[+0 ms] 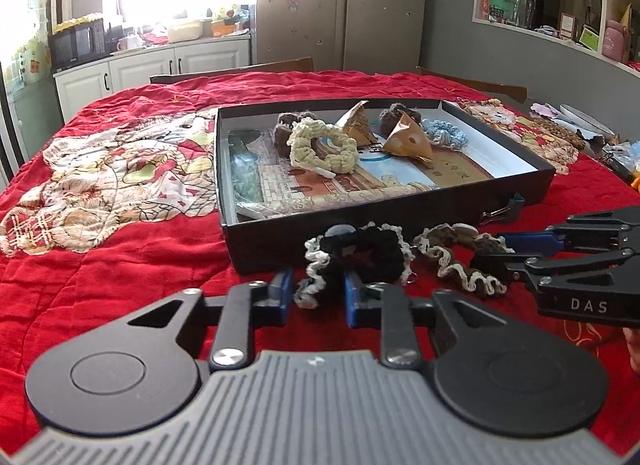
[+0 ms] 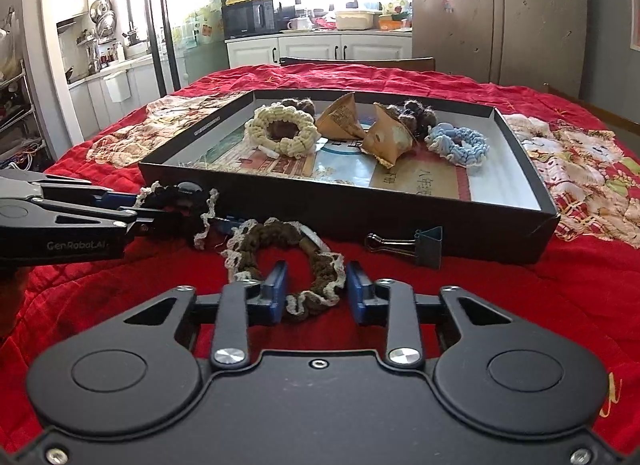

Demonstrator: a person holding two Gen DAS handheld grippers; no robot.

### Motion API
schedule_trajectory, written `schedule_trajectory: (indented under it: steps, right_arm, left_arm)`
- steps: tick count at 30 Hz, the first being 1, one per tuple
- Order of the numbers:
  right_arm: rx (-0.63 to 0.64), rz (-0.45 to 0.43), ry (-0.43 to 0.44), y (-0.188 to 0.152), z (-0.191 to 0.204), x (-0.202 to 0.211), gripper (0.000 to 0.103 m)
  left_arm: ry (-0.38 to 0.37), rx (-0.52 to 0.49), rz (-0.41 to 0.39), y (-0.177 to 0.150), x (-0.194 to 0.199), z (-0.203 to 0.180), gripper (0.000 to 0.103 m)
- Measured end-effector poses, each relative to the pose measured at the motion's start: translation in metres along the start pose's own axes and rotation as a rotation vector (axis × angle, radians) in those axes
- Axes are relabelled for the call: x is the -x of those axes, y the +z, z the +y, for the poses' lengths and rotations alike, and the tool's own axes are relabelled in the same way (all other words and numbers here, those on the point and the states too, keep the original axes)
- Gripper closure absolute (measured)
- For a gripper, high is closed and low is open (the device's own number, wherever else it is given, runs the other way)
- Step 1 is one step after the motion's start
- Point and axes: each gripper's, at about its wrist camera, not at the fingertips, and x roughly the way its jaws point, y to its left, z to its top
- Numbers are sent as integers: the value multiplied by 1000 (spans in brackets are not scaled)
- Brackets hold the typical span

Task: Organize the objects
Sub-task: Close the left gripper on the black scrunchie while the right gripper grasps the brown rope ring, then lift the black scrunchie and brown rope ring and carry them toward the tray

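A black scrunchie (image 1: pixel 360 253) with a white frill lies on the red quilt in front of the black box (image 1: pixel 264 241). My left gripper (image 1: pixel 318 293) is shut on its near frilled edge. The right wrist view shows the same grip, the left gripper (image 2: pixel 168 209) holding the black scrunchie (image 2: pixel 180 201). A brown scrunchie (image 2: pixel 276 235) with a cream frill lies just to the right of it, and my right gripper (image 2: pixel 316 293) is shut on its near loop. In the left wrist view the right gripper (image 1: pixel 488 251) reaches in from the right onto the brown scrunchie (image 1: pixel 456 261).
The box (image 2: pixel 400 221) holds a cream scrunchie (image 2: pixel 280 133), a blue scrunchie (image 2: pixel 460 147), dark brown scrunchies and two brown paper packets (image 2: pixel 384 141). A binder clip (image 2: pixel 424 243) lies against its front wall. Loose clutter (image 1: pixel 580 125) lies at the table's far right.
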Motion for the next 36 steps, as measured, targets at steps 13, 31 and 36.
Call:
schedule_trajectory:
  steps: [13,31,36]
  right_arm:
    - [-16,-6,6,-2,-2,2,93]
    - [29,-79,-7,2,0,32,95]
    - [35,-112,-9,6,-2,46,95]
  left_arm:
    - [4,-30,0,-3,3,-4,86]
    - [-25,-79,-43,5,32,-19,87]
    - [-38,-92,-64,8,42,-25,87]
